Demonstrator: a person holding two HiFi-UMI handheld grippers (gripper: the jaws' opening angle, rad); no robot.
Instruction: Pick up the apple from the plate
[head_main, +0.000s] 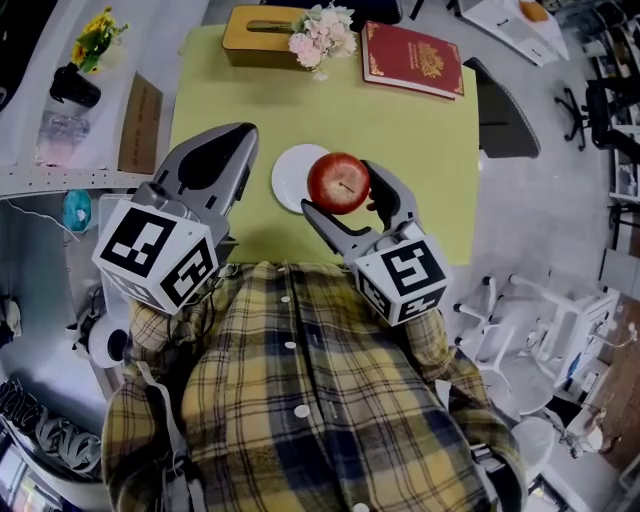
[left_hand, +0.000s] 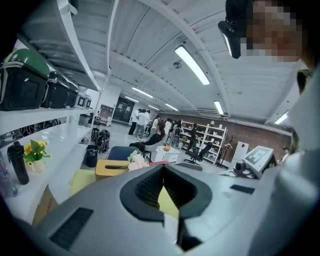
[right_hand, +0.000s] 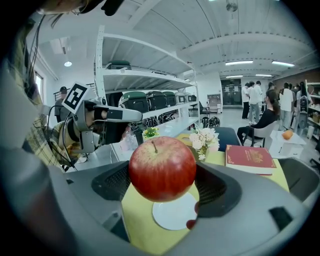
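both your arms are tucked close to your plaid shirt (head_main: 300, 400), grippers pointing away from you over the near edge of the table. left gripper (head_main: 238, 150) sits at the near left, raised and tilted up, so its own view shows mostly ceiling and room. right gripper (head_main: 340, 192) reaches a bit farther, over the right side of the white plate (head_main: 288, 180), marker cube (head_main: 402, 274) facing up toward you. the surface is a yellow-green table top (head_main: 420, 150). at its far edge are a wooden tissue box (head_main: 255, 35), a bunch of pale flowers (head_main: 322, 35) and a red book (head_main: 413, 58) to the right. a grey side bench (head_main: 60, 110) on the left carries a black bottle (head_main: 74, 86) and small yellow flowers (head_main: 95, 35). the room is a big open hall with strip lights, shelving and people standing and sitting far off. left tongs are closed tip to tip with nothing between them, only a thin wedge of table showing behind the pads. right tongs are spread wide and clamped on the red apple (head_main: 338, 182), one pad on each side, stem up. the apple is held up clear of the plate, with the plate visible below it.
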